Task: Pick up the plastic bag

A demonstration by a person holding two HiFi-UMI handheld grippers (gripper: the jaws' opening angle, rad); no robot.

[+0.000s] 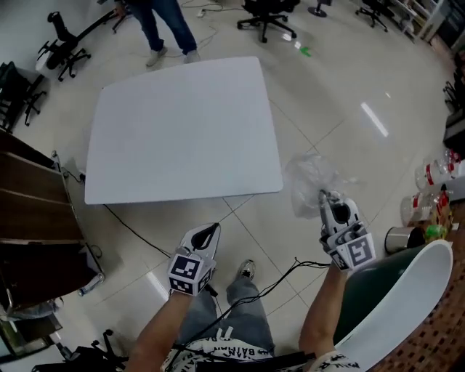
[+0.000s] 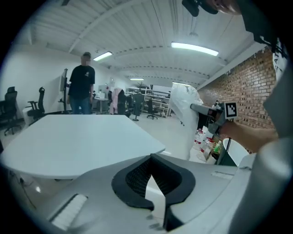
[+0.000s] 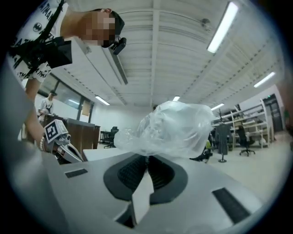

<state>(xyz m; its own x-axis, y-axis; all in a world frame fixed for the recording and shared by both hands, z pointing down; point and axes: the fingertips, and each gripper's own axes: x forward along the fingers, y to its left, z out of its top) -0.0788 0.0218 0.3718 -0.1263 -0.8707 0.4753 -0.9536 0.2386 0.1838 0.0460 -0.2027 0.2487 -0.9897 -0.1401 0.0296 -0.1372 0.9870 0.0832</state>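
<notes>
A crumpled clear plastic bag [image 1: 311, 179] hangs in the air to the right of the white table [image 1: 182, 123], above the tiled floor. My right gripper [image 1: 323, 196] is shut on its lower edge. In the right gripper view the bag [image 3: 176, 128] bulges up from the closed jaws of the right gripper [image 3: 147, 158]. My left gripper [image 1: 211, 230] is held below the table's near edge; its jaws meet with nothing between them, as the left gripper view [image 2: 150, 156] shows. That view also shows the bag [image 2: 185, 103] on the right gripper [image 2: 213, 112].
A person [image 1: 167, 25] stands beyond the table, with office chairs [image 1: 265, 14] around. Water bottles [image 1: 436, 173] and a metal cup [image 1: 398, 238] sit at the right near a brick wall. A green and white chair [image 1: 403, 298] is beside me. Dark wooden cabinets [image 1: 29, 196] stand at the left; a cable [image 1: 138, 234] crosses the floor.
</notes>
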